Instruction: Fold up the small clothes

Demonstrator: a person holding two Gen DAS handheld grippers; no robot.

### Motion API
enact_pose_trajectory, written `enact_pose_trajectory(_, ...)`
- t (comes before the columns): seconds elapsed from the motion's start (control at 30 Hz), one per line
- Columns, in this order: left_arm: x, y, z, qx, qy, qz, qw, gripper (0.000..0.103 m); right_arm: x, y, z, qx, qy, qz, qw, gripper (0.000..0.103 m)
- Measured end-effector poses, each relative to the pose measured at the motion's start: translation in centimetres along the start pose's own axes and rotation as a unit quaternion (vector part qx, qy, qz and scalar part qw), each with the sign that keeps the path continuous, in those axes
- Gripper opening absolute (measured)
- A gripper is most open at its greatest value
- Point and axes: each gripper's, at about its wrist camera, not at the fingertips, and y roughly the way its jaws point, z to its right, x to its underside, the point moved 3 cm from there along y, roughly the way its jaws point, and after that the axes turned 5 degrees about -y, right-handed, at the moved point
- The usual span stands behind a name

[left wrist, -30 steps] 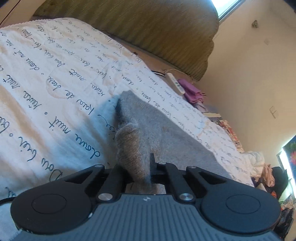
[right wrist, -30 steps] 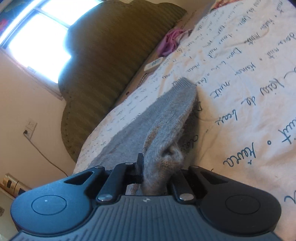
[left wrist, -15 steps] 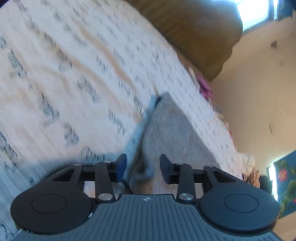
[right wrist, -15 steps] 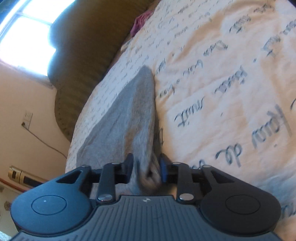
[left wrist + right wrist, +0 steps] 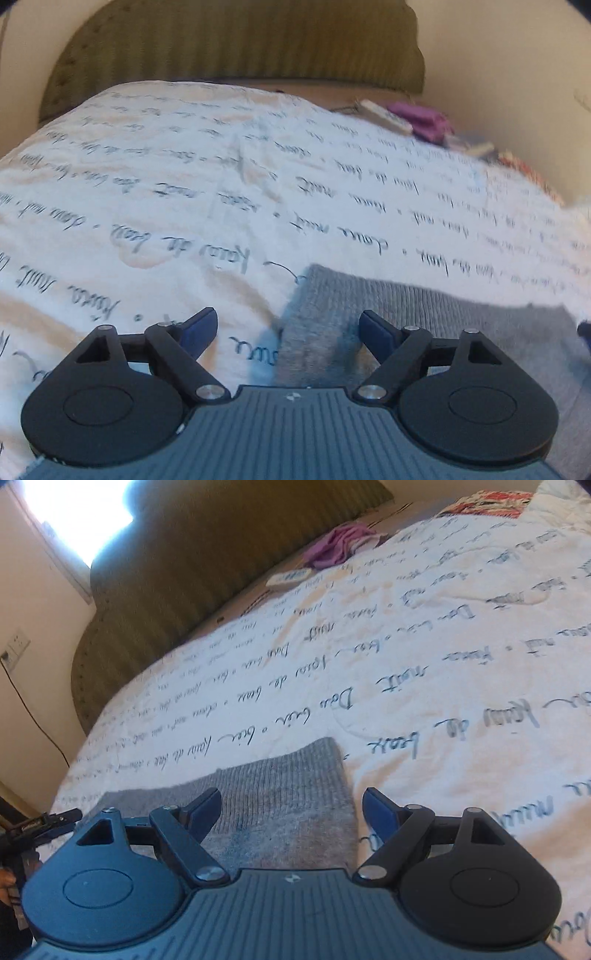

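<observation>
Grey knit garment [image 5: 424, 317] lies flat on the printed bedspread [image 5: 184, 192], just ahead of both tools. My left gripper [image 5: 288, 328] and right gripper [image 5: 291, 808] are opening wide, holding nothing. I'd clear the cloth without snagging it, then regrip an edge for another fold.

A white bedspread printed with dark handwriting [image 5: 184, 177] covers the bed. A ribbed olive headboard [image 5: 236, 40] stands behind; crumpled purple cloth [image 5: 338, 544] lies near a white remote [image 5: 290, 578].
</observation>
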Motion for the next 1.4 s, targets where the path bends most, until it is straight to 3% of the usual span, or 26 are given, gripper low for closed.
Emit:
enact_pose_trajectory(0.03, 0.5, 0.7, 0.7, -0.015, 0.030, -0.001, 0.9994, 0.053, 0.0, 0.6, -0.4, 0.009, -0.013, 0.001, 1.000, 0.079)
enact_pose_trajectory(0.07, 0.6, 1.3, 1.2, -0.022, 0.051, 0.001, 0.9985, 0.038, 0.0, 0.9, -0.7, 0.022, -0.026, 0.002, 0.999, 0.045)
enact_pose_trajectory(0.1, 0.5, 1.5, 1.6, -0.018, 0.061, 0.007, 0.9979, 0.011, -0.1, 1.2, -0.7, 0.024, -0.030, -0.006, 0.999, 0.022)
enact_pose_trajectory(0.13, 0.4, 1.5, 1.8, -0.021, 0.066, 0.010, 0.9975, 0.009, -0.2, 1.2, -0.6, 0.014, -0.026, -0.006, 1.000, 0.008)
enact_pose_trajectory(0.17, 0.2, 1.3, 1.9, -0.036, 0.068, 0.017, 0.9968, 0.009, -0.4, 1.0, -1.0, 0.015, -0.034, 0.008, 0.999, 0.008)
enact_pose_trajectory(0.27, -0.4, -0.4, 1.3, -0.065, 0.051, 0.065, 0.9945, 0.009, -0.6, -0.9, -1.6, 0.008, -0.039, 0.054, 0.998, 0.007)
enact_pose_trajectory(0.3, -0.3, -0.2, 0.9, -0.069, 0.044, 0.061, 0.9948, 0.009, -0.7, -0.9, -1.2, 0.008, -0.031, 0.059, 0.998, 0.007)
enact_pose_trajectory(0.37, 0.8, 1.4, 0.5, -0.085, 0.051, 0.031, 0.9946, 0.009, -0.3, 0.8, 0.0, 0.021, -0.021, 0.028, 0.999, 0.008)
enact_pose_trajectory(0.4, 1.2, 1.5, 0.6, -0.088, 0.063, 0.042, 0.9932, 0.011, 0.1, 1.5, 0.5, 0.017, -0.006, 0.016, 1.000, 0.008)
enact_pose_trajectory(0.47, 1.5, 0.3, 0.7, -0.092, 0.068, 0.057, 0.9918, 0.022, 0.2, 1.1, 1.1, 0.009, 0.030, 0.034, 0.999, 0.013)
enact_pose_trajectory(0.5, 1.3, -0.8, 0.6, -0.082, 0.054, 0.064, 0.9931, 0.029, 0.2, 0.4, 1.0, 0.015, 0.039, 0.043, 0.998, 0.018)
enact_pose_trajectory(0.53, 1.2, -2.1, 0.4, -0.072, 0.045, 0.078, 0.9933, 0.037, 0.1, -0.5, 0.9, 0.025, 0.039, 0.057, 0.997, 0.037)
enact_pose_trajectory(0.57, 1.0, -3.5, 0.4, -0.071, 0.037, 0.096, 0.9921, 0.041, 0.1, -1.7, 0.5, 0.037, 0.030, 0.077, 0.996, 0.064)
enact_pose_trajectory(0.6, 1.0, -5.0, 0.5, -0.070, 0.030, 0.117, 0.9901, 0.049, 0.0, -3.0, -0.1, 0.054, 0.012, 0.105, 0.993, 0.074)
enact_pose_trajectory(0.63, 1.0, -6.3, 1.0, -0.061, 0.025, 0.138, 0.9881, 0.052, -0.1, -4.3, -1.0, 0.065, -0.014, 0.128, 0.990, 0.077)
enact_pose_trajectory(0.7, 1.2, -8.3, 2.4, -0.036, 0.026, 0.157, 0.9866, 0.054, 0.0, -5.9, -3.4, 0.069, -0.056, 0.149, 0.985, 0.077)
enact_pose_trajectory(0.8, 1.9, -7.6, 6.1, -0.019, 0.058, 0.135, 0.9890, 0.056, 1.0, -5.6, -8.5, 0.032, -0.116, 0.145, 0.982, 0.076)
enact_pose_trajectory(0.9, 3.7, -4.0, 9.1, -0.060, 0.107, 0.100, 0.9874, 0.058, 2.8, -2.0, -12.0, 0.061, -0.184, 0.105, 0.975, 0.075)
enact_pose_trajectory(0.97, 4.9, -1.4, 9.3, -0.086, 0.123, 0.065, 0.9865, 0.060, 3.8, 1.1, -11.9, 0.101, -0.197, 0.071, 0.973, 0.075)
enact_pose_trajectory(1.03, 6.0, -0.4, 8.5, -0.095, 0.126, 0.088, 0.9835, 0.070, 4.8, 3.4, -9.9, 0.145, -0.186, 0.041, 0.971, 0.075)
enact_pose_trajectory(1.13, 5.8, -0.3, 7.8, -0.088, 0.111, 0.080, 0.9866, 0.071, 4.5, 2.5, -8.0, 0.113, -0.125, 0.062, 0.984, 0.076)
enact_pose_trajectory(1.27, 5.8, -0.5, 7.8, -0.087, 0.107, 0.080, 0.9872, 0.071, 4.6, 2.3, -8.0, 0.126, -0.125, 0.063, 0.982, 0.076)
enact_pose_trajectory(1.4, 5.8, -0.6, 7.7, -0.085, 0.099, 0.081, 0.9882, 0.071, 4.5, -0.4, -8.7, 0.144, -0.094, 0.107, 0.979, 0.077)
